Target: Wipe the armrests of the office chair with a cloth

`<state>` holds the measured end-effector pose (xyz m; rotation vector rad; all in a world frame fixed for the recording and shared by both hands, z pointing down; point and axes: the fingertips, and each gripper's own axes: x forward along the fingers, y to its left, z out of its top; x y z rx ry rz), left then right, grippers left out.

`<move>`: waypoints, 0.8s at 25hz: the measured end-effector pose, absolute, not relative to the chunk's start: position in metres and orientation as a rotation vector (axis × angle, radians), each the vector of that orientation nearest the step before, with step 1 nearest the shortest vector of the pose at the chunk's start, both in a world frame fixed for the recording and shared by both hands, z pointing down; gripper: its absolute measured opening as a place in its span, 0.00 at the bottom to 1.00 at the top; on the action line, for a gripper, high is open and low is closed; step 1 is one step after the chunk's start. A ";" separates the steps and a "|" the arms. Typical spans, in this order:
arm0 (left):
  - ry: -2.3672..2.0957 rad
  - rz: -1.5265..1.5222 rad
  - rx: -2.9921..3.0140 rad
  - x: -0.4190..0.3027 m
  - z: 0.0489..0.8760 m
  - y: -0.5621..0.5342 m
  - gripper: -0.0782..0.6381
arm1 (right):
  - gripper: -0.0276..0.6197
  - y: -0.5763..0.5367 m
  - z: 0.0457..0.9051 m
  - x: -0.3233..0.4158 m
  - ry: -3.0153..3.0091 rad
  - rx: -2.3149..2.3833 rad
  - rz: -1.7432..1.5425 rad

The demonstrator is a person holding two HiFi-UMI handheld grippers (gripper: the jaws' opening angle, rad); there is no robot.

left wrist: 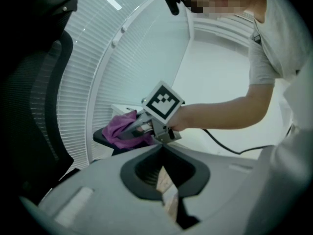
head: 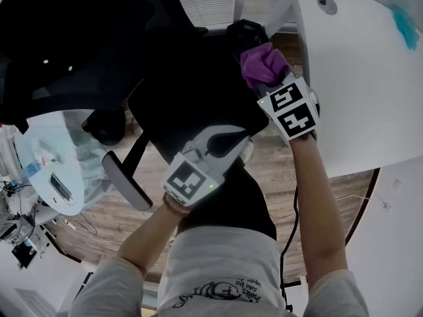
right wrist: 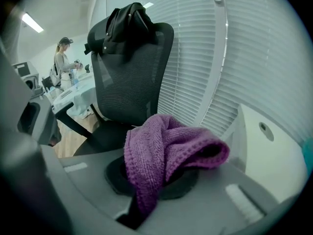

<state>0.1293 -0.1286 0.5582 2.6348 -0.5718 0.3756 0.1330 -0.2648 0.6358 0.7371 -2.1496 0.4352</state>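
Note:
A purple cloth (head: 261, 63) lies bunched on the black office chair's right armrest (head: 246, 32). My right gripper (head: 268, 78) is shut on it, and in the right gripper view the cloth (right wrist: 166, 151) fills the jaws and drapes over them. The left gripper view shows that right gripper (left wrist: 142, 126) pressing the cloth (left wrist: 122, 126) onto the armrest pad (left wrist: 105, 137). My left gripper (head: 231, 140) hovers over the front of the seat (head: 185, 91), shut and holding nothing (left wrist: 166, 180). The left armrest (head: 125, 180) is bare. The mesh backrest (right wrist: 129, 77) stands behind.
A white desk (head: 350, 65) runs close along the chair's right side, with a teal item (head: 404, 25) on it. A second white table (head: 59, 157) with clutter is at the left. Window blinds (right wrist: 234, 48) are behind. A person (right wrist: 63, 58) stands far off. A black cable (head: 291, 223) trails over the wood floor.

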 end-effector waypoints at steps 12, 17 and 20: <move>-0.581 0.372 2.622 0.118 0.561 -0.136 0.11 | 0.09 -0.318 0.640 0.096 -2.134 0.759 0.329; -0.562 0.382 2.625 0.121 0.562 -0.134 0.11 | 0.09 -0.316 0.639 0.098 -2.140 0.761 0.344; -0.564 0.367 2.629 0.124 0.560 -0.135 0.11 | 0.09 -0.310 0.639 0.104 -2.133 0.774 0.346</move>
